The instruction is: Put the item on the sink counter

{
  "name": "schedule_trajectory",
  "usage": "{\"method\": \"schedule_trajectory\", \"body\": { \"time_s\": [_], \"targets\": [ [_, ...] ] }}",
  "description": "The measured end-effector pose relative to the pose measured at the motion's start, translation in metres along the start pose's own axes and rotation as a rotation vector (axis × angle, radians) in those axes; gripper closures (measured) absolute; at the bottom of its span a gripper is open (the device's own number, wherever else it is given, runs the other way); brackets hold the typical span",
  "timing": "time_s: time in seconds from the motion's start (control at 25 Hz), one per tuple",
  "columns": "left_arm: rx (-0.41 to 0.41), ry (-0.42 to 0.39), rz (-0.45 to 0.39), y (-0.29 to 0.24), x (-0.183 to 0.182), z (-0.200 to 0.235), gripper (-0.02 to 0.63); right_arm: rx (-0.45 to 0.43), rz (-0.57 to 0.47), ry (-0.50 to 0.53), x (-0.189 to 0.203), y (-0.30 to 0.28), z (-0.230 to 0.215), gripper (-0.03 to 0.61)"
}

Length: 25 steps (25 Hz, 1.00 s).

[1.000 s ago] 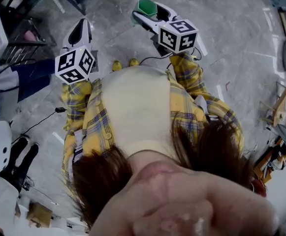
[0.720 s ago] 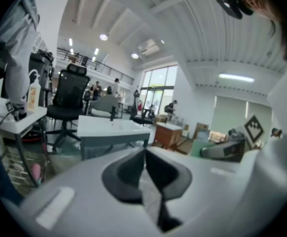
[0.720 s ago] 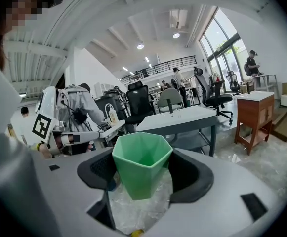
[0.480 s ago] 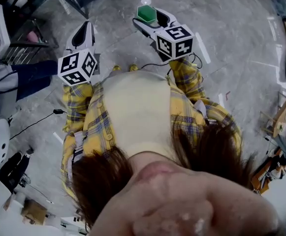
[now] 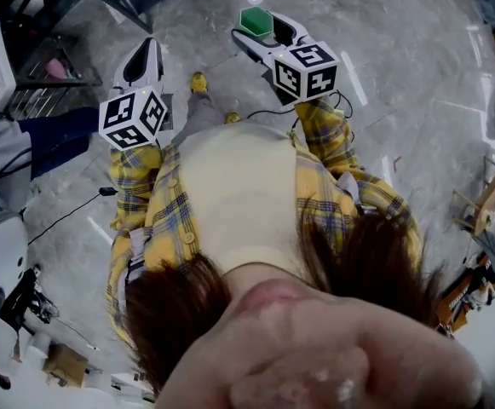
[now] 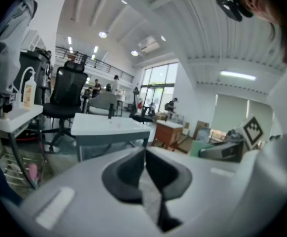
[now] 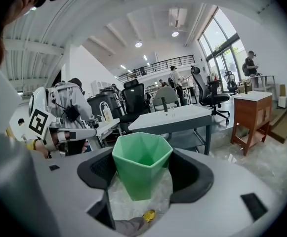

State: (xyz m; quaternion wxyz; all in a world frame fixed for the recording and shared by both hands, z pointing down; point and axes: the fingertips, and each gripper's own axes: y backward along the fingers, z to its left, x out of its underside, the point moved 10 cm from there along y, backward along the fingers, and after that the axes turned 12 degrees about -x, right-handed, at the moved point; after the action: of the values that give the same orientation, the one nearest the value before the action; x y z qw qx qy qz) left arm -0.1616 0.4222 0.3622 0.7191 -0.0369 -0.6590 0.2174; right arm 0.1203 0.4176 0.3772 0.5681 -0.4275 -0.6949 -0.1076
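The green cup point(image 7: 142, 157) stands upright between the jaws of the right gripper point(image 7: 145, 171), which clamp its faceted sides, out in front of the person above the stone floor point(image 5: 400, 75). No sink counter shows in any view, so carry the cup level with a firm grip until one is found. The left gripper point(image 6: 144, 164) has its jaws pressed together on nothing. A white table point(image 7: 173, 115), an office chair point(image 7: 210, 90) and a wooden cabinet point(image 7: 252, 113) stand far ahead and right, probably to be skirted.
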Motion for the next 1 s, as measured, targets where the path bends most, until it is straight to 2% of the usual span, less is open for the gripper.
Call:
{"method": "schedule_trajectory", "body": {
  "time_s": [0.32, 0.68, 1.0],
  "targets": [
    [0.039, -0.001, 0.005, -0.057, -0.019, 0.017, 0.605, 0.032, 0.012, 0.033, -0.03, -0.037, -0.026, 0.25],
    [0.076, -0.022, 0.02, -0.122, -0.048, 0.054, 0.606, 0.052, 0.001, 0.015, -0.074, -0.101, -0.054, 0.25],
    [0.088, -0.014, 0.04, -0.166, -0.059, 0.091, 0.605, 0.086, 0.0, 0.004, -0.098, -0.154, -0.074, 0.25]
  ]
}}
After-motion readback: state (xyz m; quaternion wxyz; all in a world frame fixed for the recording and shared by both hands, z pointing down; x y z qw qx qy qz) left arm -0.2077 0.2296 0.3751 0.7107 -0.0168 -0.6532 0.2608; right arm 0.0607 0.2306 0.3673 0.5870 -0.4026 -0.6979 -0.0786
